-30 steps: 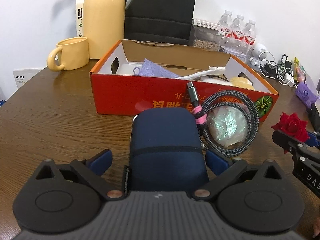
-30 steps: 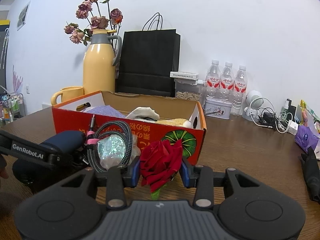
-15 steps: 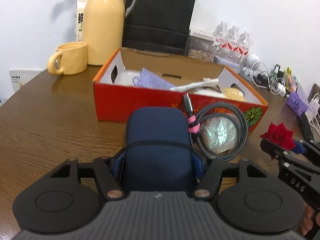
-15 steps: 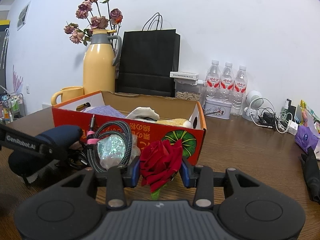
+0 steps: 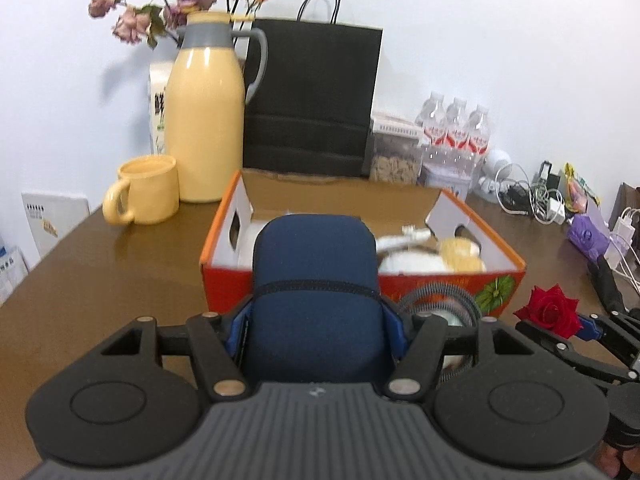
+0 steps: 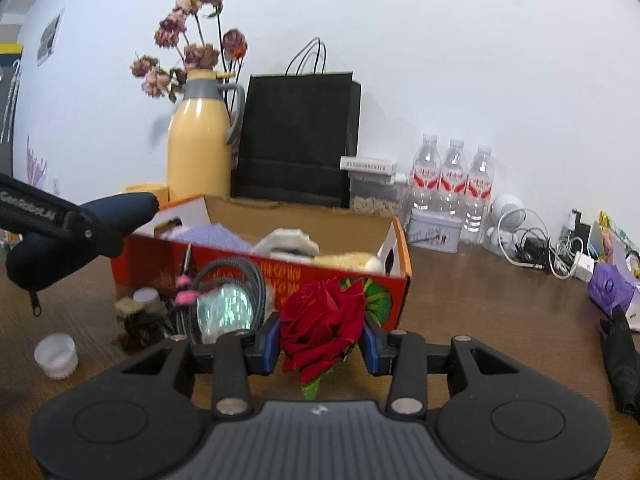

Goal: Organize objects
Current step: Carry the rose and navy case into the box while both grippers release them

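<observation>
My left gripper (image 5: 316,320) is shut on a navy zip case (image 5: 316,264) and holds it off the table, in front of the red cardboard box (image 5: 432,286). From the right wrist view the case (image 6: 80,232) hangs at the left, near the box's left end (image 6: 160,256). My right gripper (image 6: 320,344) is shut on a red rose (image 6: 324,312) and stays low in front of the box's right end. A coiled braided cable (image 6: 240,276) and a shiny packet (image 6: 226,308) lean against the box front. The box holds a purple cloth, white items and something yellow.
Behind the box stand a yellow jug with dried flowers (image 5: 204,128), a yellow mug (image 5: 148,188), a black paper bag (image 5: 312,100) and water bottles (image 5: 456,132). Chargers and cords (image 5: 532,196) lie at the right. A white cup (image 6: 56,354) and small jar (image 6: 146,298) sit left of the cable.
My left gripper closed on the navy case and lifted it off the table, up in front of the box. The right gripper and rose have not moved.
</observation>
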